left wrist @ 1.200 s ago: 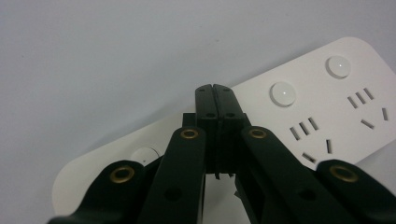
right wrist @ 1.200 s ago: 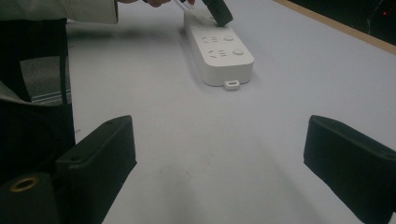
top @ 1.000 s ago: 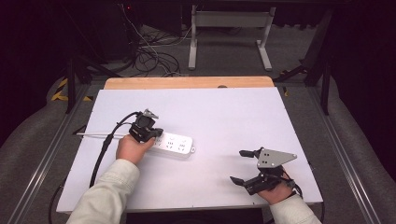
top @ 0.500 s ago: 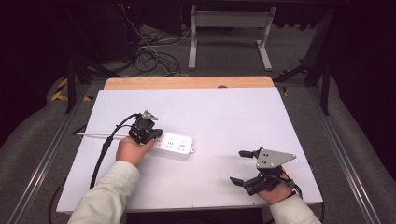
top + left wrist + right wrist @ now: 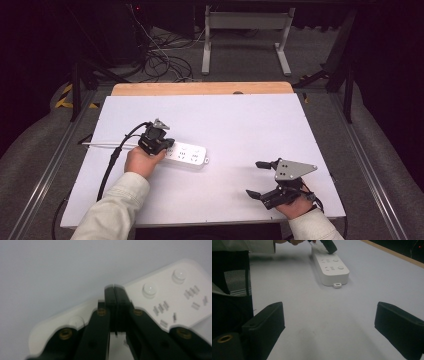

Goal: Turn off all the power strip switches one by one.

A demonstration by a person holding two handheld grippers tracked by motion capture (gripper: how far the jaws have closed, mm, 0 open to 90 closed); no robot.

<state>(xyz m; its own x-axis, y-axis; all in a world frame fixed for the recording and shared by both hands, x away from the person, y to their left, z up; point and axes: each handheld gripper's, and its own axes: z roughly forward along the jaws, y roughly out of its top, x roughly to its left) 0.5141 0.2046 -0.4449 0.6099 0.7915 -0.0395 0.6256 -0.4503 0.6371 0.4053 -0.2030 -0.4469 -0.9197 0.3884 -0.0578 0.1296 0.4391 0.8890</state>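
Observation:
A white power strip [image 5: 189, 155] lies flat on the white table [image 5: 240, 125], left of centre. My left gripper [image 5: 166, 146] is shut, nothing between its jaws, and its tips rest on the strip's left end. In the left gripper view the closed tips [image 5: 115, 287] stand over the strip's top face [image 5: 175, 297], between round buttons [image 5: 149, 288]. My right gripper [image 5: 255, 178] sits open near the front right edge, well apart from the strip. In the right gripper view its jaws [image 5: 329, 322] stand wide over bare table, with the power strip [image 5: 332, 266] farther off.
The strip's thin white cord [image 5: 100, 145] runs off to the left. A black cable [image 5: 112, 160] trails from the left gripper toward the front edge. A wooden strip [image 5: 200, 88] borders the table's far side. Loose cables [image 5: 160, 55] and a metal stand [image 5: 245, 40] are on the floor beyond.

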